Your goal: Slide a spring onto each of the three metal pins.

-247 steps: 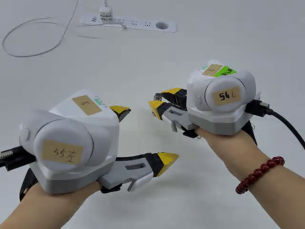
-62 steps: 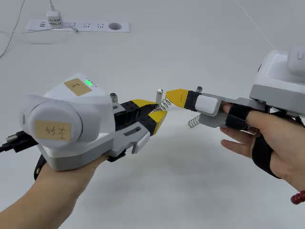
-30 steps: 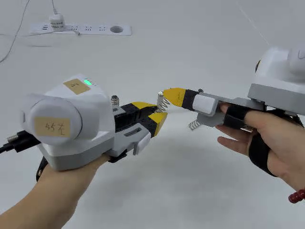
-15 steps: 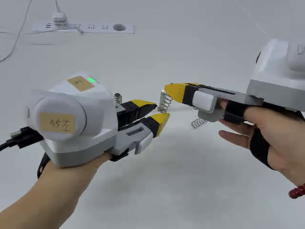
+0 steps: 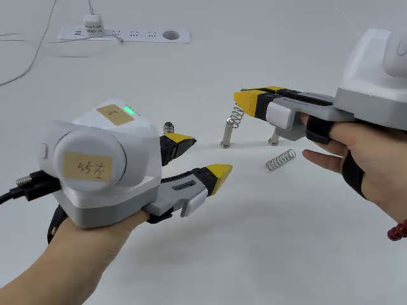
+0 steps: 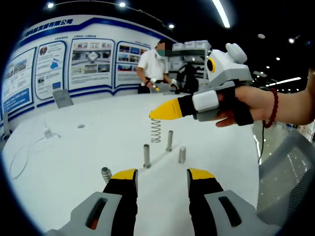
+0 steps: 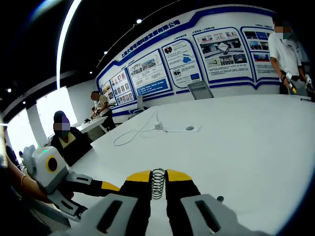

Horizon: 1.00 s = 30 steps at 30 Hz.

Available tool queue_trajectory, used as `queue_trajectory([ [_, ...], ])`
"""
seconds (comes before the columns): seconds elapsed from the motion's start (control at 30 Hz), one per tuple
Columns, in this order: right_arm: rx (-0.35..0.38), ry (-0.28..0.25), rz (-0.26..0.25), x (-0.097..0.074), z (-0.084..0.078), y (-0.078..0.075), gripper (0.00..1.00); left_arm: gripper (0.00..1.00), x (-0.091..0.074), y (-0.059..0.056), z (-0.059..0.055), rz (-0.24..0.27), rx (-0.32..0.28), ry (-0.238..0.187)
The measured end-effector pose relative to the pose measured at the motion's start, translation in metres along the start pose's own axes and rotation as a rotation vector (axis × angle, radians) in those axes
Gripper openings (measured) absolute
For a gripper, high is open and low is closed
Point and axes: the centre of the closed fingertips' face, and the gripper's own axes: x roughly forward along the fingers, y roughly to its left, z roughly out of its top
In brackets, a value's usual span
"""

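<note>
Ceiling lights (image 6: 221, 12) are glowing over a blue-and-white poster wall (image 7: 216, 49), big white worktop (image 5: 254, 248) stretching far back.

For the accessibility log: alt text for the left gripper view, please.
The right hand-held gripper holds a spring dangling near three bare upright pins on a white table; the left hand-held gripper stands open at the bottom.

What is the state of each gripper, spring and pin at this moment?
left gripper: open, empty.
right gripper: shut on the held spring.
held spring: hanging from the jaws, on no pin.
loose spring: lying on the table.
left pin: upright, carries a spring.
middle pin: upright, bare.
</note>
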Motion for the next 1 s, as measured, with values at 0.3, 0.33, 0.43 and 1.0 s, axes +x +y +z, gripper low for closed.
queue_trajectory([
  [0.3, -0.095, 0.011, -0.022, 0.014, -0.001, -0.01, 0.11, 0.5, -0.004, 0.0, -0.003, 0.01, 0.027, 0.014],
  [0.33, -0.099, 0.011, -0.022, 0.015, -0.001, -0.011, 0.11, 0.52, -0.004, 0.0, -0.004, 0.01, 0.029, 0.015],
  [0.43, -0.115, 0.015, -0.024, 0.019, -0.003, -0.012, 0.11, 0.54, -0.004, -0.001, -0.004, 0.01, 0.033, 0.017],
  [1.0, -0.196, 0.038, -0.036, 0.027, -0.009, -0.015, 0.11, 0.65, -0.006, 0.001, -0.01, 0.019, 0.019, 0.035],
])
